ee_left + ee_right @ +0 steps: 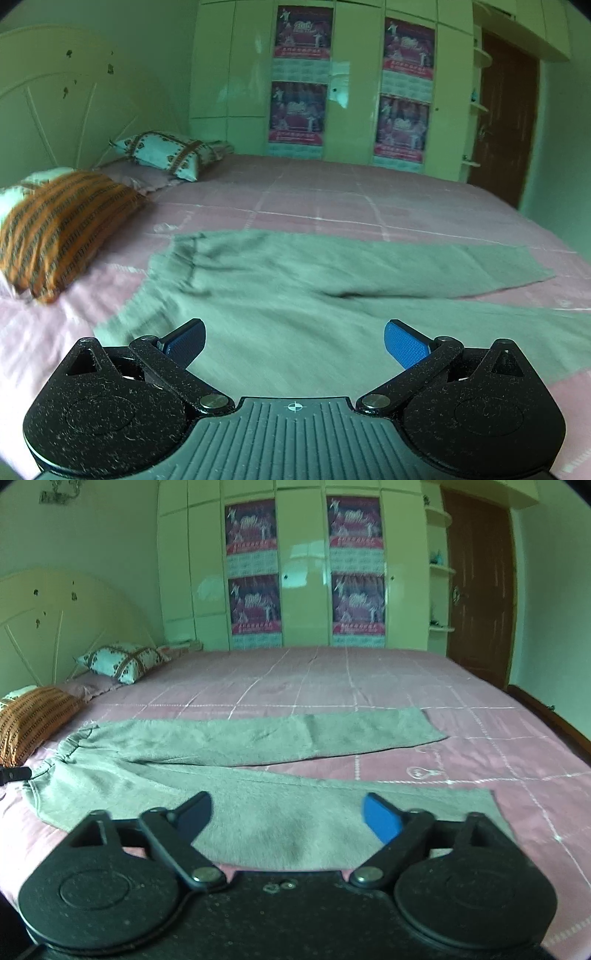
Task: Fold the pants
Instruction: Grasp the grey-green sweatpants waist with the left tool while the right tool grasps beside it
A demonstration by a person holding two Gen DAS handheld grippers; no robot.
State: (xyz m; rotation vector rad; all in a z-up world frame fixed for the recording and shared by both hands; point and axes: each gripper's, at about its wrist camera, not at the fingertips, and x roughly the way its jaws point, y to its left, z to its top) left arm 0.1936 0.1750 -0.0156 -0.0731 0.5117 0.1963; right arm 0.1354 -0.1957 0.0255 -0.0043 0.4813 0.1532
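Observation:
Grey-green pants (295,280) lie flat on the pink bedspread (332,192), waistband to the left, both legs spread to the right in a narrow V. They also show in the right wrist view (229,746). My left gripper (294,345) is open and empty, hovering over the near leg close to the waist. My right gripper (288,814) is open and empty, hovering over the near leg, short of its cuff (484,805).
An orange striped pillow (62,229) lies left of the waistband, with a patterned pillow (166,153) behind it by the headboard (55,103). A wardrobe with posters (332,81) and a brown door (506,110) stand beyond the bed.

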